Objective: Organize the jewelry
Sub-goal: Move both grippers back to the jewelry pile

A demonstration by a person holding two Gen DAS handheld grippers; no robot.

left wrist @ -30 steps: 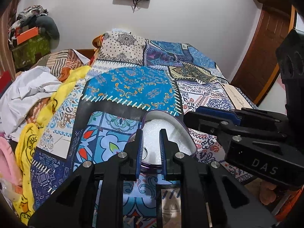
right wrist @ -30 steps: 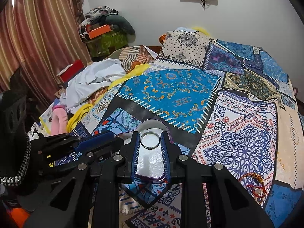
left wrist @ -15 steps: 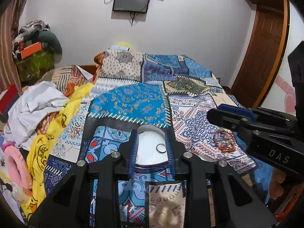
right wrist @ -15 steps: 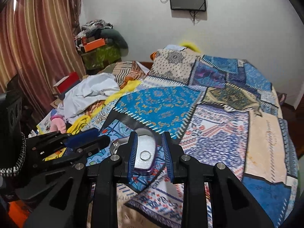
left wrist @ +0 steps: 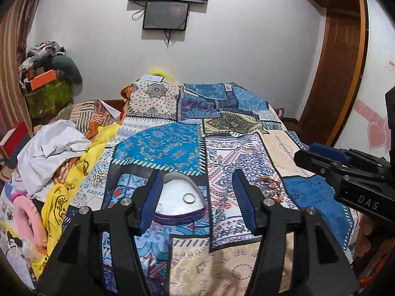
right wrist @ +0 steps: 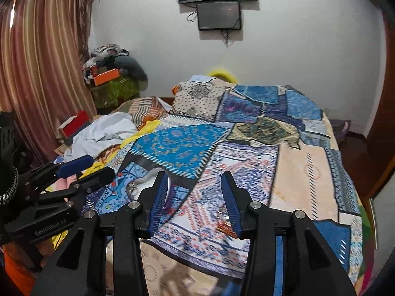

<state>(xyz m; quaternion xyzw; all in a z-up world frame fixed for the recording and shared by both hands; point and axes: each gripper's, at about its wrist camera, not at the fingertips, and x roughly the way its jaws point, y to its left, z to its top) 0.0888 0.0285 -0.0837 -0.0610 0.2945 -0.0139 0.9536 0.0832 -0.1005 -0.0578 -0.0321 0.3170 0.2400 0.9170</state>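
Both grippers, left (left wrist: 197,199) and right (right wrist: 195,199), have just been opening and hold nothing. The ring (left wrist: 188,198) in the tray (left wrist: 195,215) looks light, hard and slippery. It is best pinched across its band.

Legible markings found: white letters "DAS" on the black body of the right claw (left wrist: 321,159), seen at the right of the bed (left wrist: 284,128) in the left wrist view. "GenRobot AI", partly soft, stands on the black body of the left claw (right wrist: 85,169), left of the bed in the right wrist view. A yellow cloth (left wrist: 58,204) at the bed's left edge bears dark lettering, roughly "G.DUC", not fully readable.
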